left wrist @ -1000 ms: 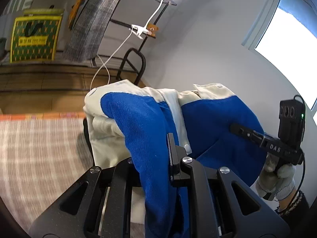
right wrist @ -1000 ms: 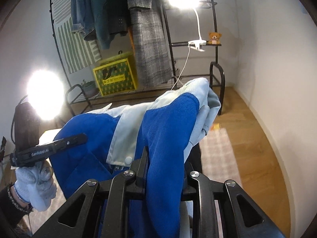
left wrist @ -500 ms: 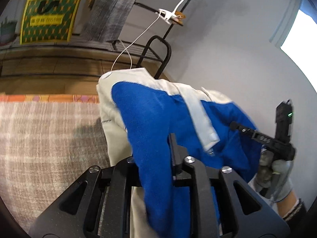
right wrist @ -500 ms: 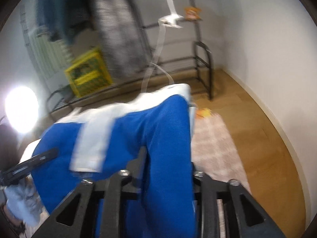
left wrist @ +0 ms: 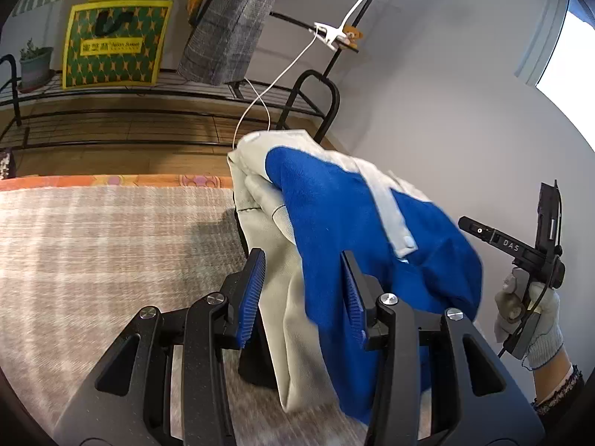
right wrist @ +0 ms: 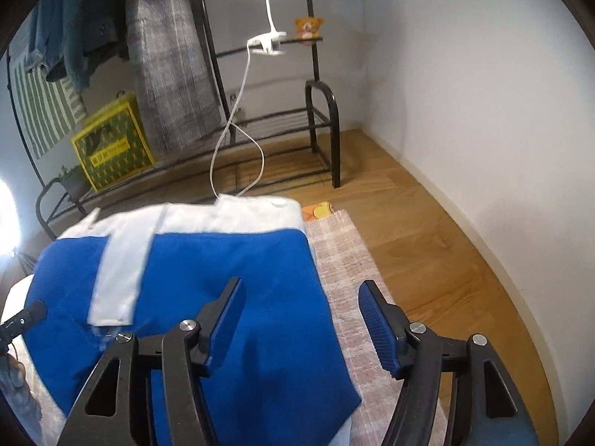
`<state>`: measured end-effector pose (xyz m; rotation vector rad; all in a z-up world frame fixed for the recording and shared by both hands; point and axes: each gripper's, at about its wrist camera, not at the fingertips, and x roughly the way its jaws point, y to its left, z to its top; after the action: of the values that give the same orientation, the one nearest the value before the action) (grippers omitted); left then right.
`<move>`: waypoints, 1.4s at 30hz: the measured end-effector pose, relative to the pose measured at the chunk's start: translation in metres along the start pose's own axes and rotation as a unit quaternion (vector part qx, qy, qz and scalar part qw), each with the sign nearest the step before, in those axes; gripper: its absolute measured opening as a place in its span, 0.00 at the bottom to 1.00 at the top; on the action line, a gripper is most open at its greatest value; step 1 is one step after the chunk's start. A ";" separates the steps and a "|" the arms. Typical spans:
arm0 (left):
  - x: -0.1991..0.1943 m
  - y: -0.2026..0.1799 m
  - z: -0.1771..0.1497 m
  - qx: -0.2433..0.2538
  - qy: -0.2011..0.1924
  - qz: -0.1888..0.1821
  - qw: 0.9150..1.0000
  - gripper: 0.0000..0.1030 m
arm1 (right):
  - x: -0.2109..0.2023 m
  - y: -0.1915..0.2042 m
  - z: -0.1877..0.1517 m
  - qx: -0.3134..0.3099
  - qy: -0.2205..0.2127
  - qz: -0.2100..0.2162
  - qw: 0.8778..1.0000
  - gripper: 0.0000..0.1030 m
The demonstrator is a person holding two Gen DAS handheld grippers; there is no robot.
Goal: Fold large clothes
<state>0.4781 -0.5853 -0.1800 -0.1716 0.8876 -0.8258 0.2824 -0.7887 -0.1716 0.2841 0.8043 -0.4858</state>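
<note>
A blue and off-white jacket (left wrist: 357, 223) hangs folded in front of me, draped over something dark; it also shows in the right wrist view (right wrist: 208, 290). My left gripper (left wrist: 303, 293) is open, with jacket cloth hanging loose between its blue-padded fingers (left wrist: 253, 290). My right gripper (right wrist: 301, 319) is open and empty, its left finger over the blue cloth, its right finger over the rug. The right gripper also shows in the left wrist view (left wrist: 520, 252), held by a gloved hand, its jaws hidden there.
A checked beige rug (left wrist: 104, 252) covers the wooden floor (right wrist: 427, 238). A black metal rack (right wrist: 319, 126) stands at the back with hanging clothes (right wrist: 167, 67), a yellow-green bag (left wrist: 115, 44), a clip lamp with white cord (right wrist: 238, 119) and a potted plant (left wrist: 35, 63). White wall at right.
Both grippers have opened and let go of the jacket. The jacket has dropped lower and spread flatter in the right wrist view. Both cameras have tilted.
</note>
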 end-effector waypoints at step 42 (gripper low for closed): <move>-0.529 -0.137 -0.072 0.143 -0.185 -0.023 0.972 0.41 | -0.515 0.149 -0.045 -0.085 -0.193 0.058 0.976 0.65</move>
<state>0.1601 -0.2951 0.1638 -0.0886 0.4090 -0.9194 0.0261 -0.4848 0.1910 0.0721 0.4421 -0.3437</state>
